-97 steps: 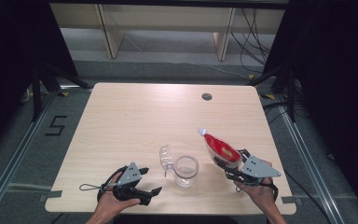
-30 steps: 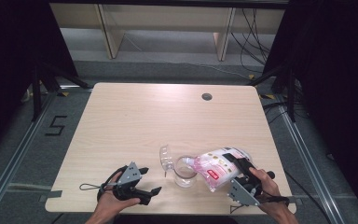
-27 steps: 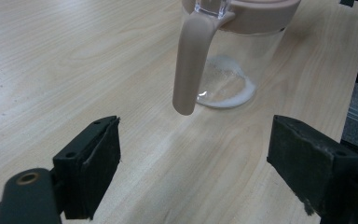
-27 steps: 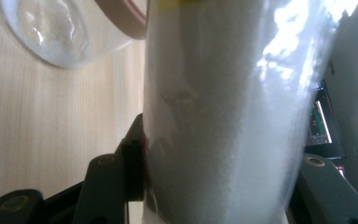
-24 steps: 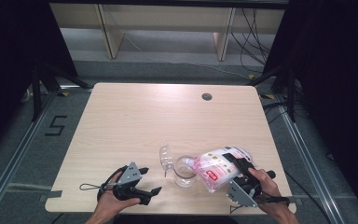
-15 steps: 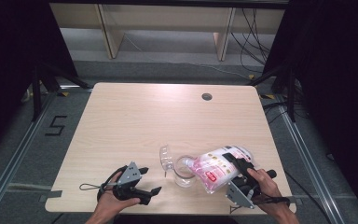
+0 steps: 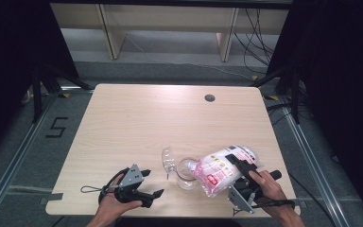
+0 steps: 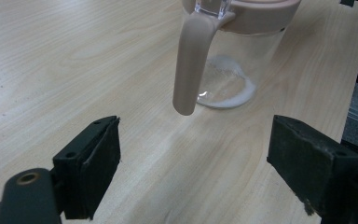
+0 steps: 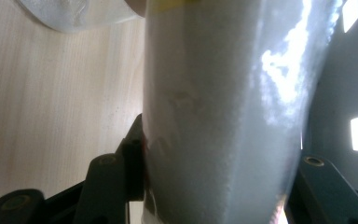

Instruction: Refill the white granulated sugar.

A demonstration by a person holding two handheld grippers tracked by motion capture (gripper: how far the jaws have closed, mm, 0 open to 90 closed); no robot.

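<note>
Now glossy plastic bag (image 7: 217, 171), clear round jug (image 7: 185, 173)

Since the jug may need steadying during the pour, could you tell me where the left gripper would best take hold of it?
Probably by the handle of the jug. In the left gripper view it hangs as a slim vertical bar standing off the clear wall and facing the open left gripper. Come in level from that side, one finger either side of the bar. The right gripper holds the bag tilted over the rim.
</note>
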